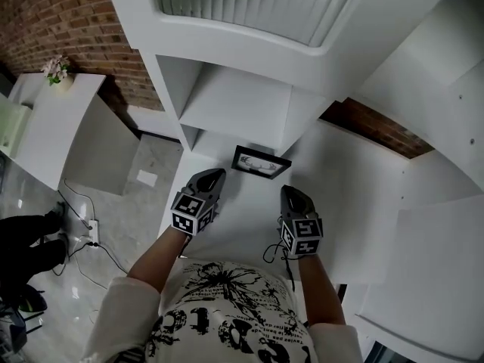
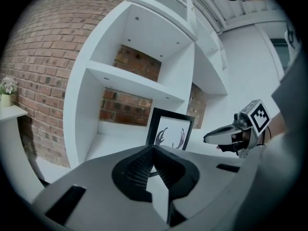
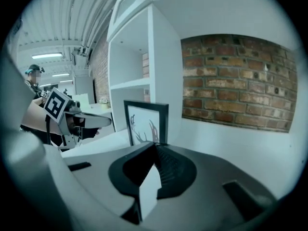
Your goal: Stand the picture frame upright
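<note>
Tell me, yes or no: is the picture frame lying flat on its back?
No, the picture frame stands upright on its lower edge, its print facing outward.

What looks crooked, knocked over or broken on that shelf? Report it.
Nothing stands out. The picture frame stands upright on the white shelf. The left claw and right claw are shut, empty and clear of it.

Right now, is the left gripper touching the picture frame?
Apart. In the head view, a strip of white shelf shows between the left gripper and the upright picture frame.
</note>
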Tool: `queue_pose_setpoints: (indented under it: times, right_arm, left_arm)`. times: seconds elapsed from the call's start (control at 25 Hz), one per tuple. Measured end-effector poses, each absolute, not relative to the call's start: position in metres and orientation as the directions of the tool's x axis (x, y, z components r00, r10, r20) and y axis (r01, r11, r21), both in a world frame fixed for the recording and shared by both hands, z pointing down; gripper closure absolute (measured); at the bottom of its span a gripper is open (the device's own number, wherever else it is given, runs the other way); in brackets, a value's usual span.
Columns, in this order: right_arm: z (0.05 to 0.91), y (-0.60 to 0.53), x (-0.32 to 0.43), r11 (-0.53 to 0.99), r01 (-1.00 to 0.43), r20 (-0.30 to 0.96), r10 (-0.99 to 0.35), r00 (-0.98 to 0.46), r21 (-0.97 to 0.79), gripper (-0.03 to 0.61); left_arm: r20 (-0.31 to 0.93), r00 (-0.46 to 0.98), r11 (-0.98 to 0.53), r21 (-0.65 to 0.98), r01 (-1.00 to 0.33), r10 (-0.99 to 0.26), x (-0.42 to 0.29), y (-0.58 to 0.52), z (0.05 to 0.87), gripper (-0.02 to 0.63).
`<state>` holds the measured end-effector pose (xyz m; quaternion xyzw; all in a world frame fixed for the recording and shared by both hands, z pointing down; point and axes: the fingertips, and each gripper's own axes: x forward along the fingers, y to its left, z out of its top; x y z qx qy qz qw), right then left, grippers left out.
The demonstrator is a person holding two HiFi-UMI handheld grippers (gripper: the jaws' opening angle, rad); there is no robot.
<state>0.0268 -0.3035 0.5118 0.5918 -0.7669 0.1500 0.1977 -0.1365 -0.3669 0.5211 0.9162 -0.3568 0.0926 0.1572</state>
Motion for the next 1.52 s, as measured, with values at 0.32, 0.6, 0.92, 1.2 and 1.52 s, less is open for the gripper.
queue_pose_setpoints:
  times: [0.32, 0.6, 0.92, 1.2, 1.52]
  right_arm:
    - [0.478, -0.266, -0.006, 0.317, -0.947, 0.429, -0.863, -0.264, 0.054, 0.574]
    - [0.459, -0.243, -0.031, 0.317, -0.947, 0.371, -0.887, -0.276, 0.054, 0.575]
    - [0.435, -0.243, -0.034, 0.268, -0.959, 0.307, -0.923, -0.231, 0.086, 0.575]
    - [0.429, -0.247, -0.038, 0.267, -0.957, 0.306, -0.925, -0.223, 0.111, 0.575]
    - [0.428, -0.246, -0.037, 0.252, -0.962, 0.310, -0.927, -0.209, 0.107, 0.575]
  left_arm:
    - [0.234, 0.732, -0.709, 0.188, -0.680, -0.640, -0.149, -0.339, 0.483, 0.602]
    - [0.153, 0.794, -0.774, 0.176, -0.608, -0.589, -0.154, -0.314, 0.444, 0.603]
    - [0.110, 0.814, -0.812, 0.072, -0.579, -0.570, -0.162, -0.306, 0.417, 0.601]
    - [0.101, 0.825, -0.823, 0.071, -0.563, -0.556, -0.161, -0.308, 0.411, 0.602]
    - [0.105, 0.821, -0.821, 0.055, -0.568, -0.561, -0.165, -0.306, 0.409, 0.601]
